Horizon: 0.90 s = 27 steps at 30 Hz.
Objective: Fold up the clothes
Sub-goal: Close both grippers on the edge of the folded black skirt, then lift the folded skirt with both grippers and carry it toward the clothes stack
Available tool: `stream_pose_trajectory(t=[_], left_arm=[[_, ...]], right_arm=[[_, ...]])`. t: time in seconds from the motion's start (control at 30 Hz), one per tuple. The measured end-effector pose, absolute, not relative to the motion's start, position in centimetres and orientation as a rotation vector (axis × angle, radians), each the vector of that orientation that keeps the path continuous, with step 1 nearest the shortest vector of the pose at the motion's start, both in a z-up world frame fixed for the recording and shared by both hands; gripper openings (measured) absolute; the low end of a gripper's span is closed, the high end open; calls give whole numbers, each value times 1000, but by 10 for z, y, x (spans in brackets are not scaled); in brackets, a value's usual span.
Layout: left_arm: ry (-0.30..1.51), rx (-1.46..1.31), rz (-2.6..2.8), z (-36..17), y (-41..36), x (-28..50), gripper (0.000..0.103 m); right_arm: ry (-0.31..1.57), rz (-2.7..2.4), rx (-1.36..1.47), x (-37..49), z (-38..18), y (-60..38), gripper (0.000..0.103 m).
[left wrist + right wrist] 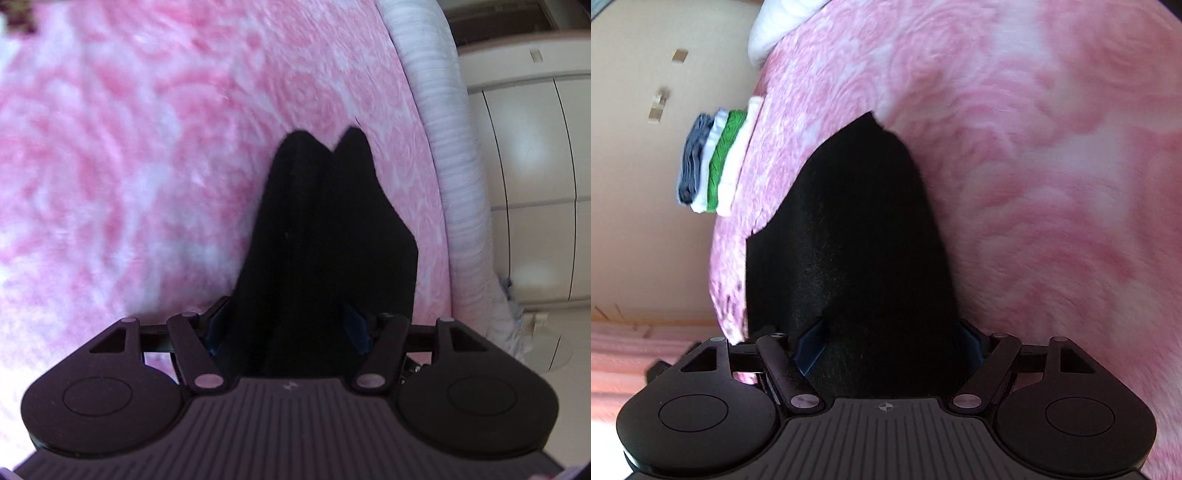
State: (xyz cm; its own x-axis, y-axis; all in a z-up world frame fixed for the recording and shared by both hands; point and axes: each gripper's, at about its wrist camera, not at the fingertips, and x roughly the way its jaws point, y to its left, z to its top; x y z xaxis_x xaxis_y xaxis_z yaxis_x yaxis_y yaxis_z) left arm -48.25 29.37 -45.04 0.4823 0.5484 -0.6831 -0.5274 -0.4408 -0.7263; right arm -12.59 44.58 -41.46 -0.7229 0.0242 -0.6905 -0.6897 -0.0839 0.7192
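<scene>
Left fingers (288, 328): spread wide, black cloth (325, 229) lying between them.
Right fingers (890, 343): spread wide around black cloth (857, 229).
Cloth: on pink bed cover (1052, 166).
Folded pile (713, 162): left of right fingers.

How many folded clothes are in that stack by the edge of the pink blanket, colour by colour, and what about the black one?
Stack, right wrist view:
Grey: 1
White: 1
Green: 1
Pale pink: 1
Between the grippers:
Black garment: 1, assuming both views show the same piece.
Total: 5
</scene>
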Motion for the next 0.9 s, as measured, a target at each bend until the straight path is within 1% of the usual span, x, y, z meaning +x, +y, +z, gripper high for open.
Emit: stream_pose_trajectory(t=[0.07, 0.1, 0.13, 0.17, 0.23, 0.33, 0.43, 0.53, 0.67, 0.9], left_arm=[[-5, -1611, 1201, -453, 299, -479, 56], [0, -1609, 1199, -454, 300, -478, 53], [7, -1605, 1197, -454, 300, -478, 48], [10, -1600, 1193, -454, 300, -478, 43], [10, -1589, 1184, -452, 299, -478, 36], [37, -1565, 1158, -443, 300, -480, 30], [62, -1562, 1114, -429, 297, -494, 29], [77, -1573, 1060, -412, 290, -520, 28], [101, -1586, 985, -380, 280, -577, 28], [204, -1463, 957, -296, 297, -686, 28]], right_arm=[[1679, 1865, -742, -129, -415, 449, 76], [1677, 1864, -746, -129, -415, 450, 74], [1675, 1863, -750, -129, -415, 451, 69], [1673, 1862, -754, -129, -415, 452, 67], [1643, 1878, -771, -130, -412, 449, 56], [1661, 1856, -760, -131, -401, 445, 46], [1674, 1816, -769, -140, -384, 433, 44], [1749, 1759, -703, -147, -367, 409, 44], [1796, 1707, -593, -180, -336, 369, 44], [1795, 1683, -434, -287, -280, 330, 44]])
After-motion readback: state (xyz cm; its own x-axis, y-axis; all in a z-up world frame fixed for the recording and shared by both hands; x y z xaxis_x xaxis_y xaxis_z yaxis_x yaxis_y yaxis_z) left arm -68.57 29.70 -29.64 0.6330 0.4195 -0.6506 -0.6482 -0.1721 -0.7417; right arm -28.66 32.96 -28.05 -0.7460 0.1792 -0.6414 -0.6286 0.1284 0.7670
